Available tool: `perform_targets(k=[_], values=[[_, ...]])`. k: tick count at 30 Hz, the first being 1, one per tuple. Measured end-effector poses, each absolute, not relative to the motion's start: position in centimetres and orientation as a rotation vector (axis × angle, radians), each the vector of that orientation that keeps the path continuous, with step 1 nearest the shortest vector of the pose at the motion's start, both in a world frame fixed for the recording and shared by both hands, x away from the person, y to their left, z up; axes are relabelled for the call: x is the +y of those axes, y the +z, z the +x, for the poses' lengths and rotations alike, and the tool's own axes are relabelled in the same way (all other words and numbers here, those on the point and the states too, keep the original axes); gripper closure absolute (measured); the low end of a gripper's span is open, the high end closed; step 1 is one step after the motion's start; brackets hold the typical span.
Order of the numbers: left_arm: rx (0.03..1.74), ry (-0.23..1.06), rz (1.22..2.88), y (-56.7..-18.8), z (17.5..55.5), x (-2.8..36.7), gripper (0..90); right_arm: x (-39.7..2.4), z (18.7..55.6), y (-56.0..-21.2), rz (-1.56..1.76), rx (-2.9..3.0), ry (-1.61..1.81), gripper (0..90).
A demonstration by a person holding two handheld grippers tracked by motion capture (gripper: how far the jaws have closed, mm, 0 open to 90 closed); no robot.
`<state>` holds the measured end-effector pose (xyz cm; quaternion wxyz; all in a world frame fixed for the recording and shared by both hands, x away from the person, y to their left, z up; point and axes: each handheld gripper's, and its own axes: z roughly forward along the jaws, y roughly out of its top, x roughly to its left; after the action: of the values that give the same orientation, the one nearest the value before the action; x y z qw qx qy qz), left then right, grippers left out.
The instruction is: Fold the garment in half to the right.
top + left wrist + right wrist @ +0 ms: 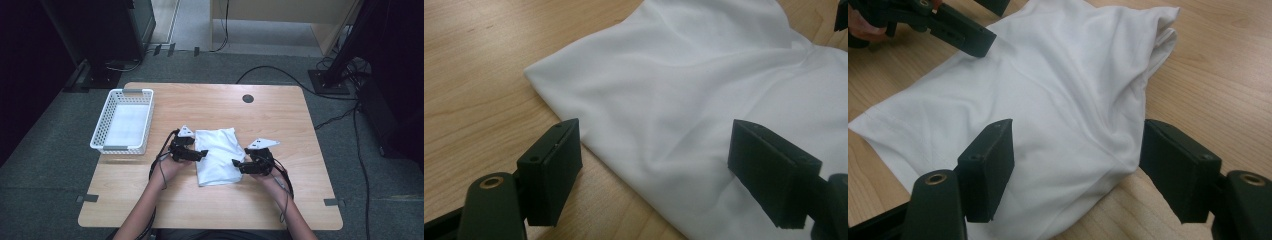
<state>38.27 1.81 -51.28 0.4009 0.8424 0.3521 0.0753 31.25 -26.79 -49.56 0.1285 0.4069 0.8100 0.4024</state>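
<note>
So here's where I'm at: the folded white T-shirt (217, 156) sits roughly mid-table, a bit toward my edge, and its long axis runs front to back, from my edge toward the far edge. That's the thing the next move hangs on, because my two grippers are on opposite long sides of it, pointing inward across the short axis.

The left gripper (199, 154) is right at the shirt's left edge. In the left gripper view its jaws are spread wide, one pad over bare wood and the other over the cloth, so the folded edge runs between them, but nothing is pinched. The right gripper (238, 165) is at the right edge, closer to the near right corner of the shirt. In the right gripper view the jaws are also wide apart and straddle a bunched, thicker part of the fabric; I don't see either pad pressing on it.

Both sit about equally close, so I'd guess either side could grab first. The white basket (123, 121) waits near the table's far left corner, well apart from the shirt, so the left hand has the shorter way there.
</note>
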Motion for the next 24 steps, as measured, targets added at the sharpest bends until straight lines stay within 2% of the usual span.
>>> perform_targets(k=[17, 24], values=[[0.894, 0.231, 2.123, -51.3, 37.1, 2.2, 21.5, -25.7, 30.7, -48.9, 1.068, 2.395, 1.194, 28.6], [0.889, 0.241, 2.132, -51.2, 37.1, 2.5, 21.4, -24.5, 30.4, -50.2, 1.03, 2.465, 1.178, 25.4]])
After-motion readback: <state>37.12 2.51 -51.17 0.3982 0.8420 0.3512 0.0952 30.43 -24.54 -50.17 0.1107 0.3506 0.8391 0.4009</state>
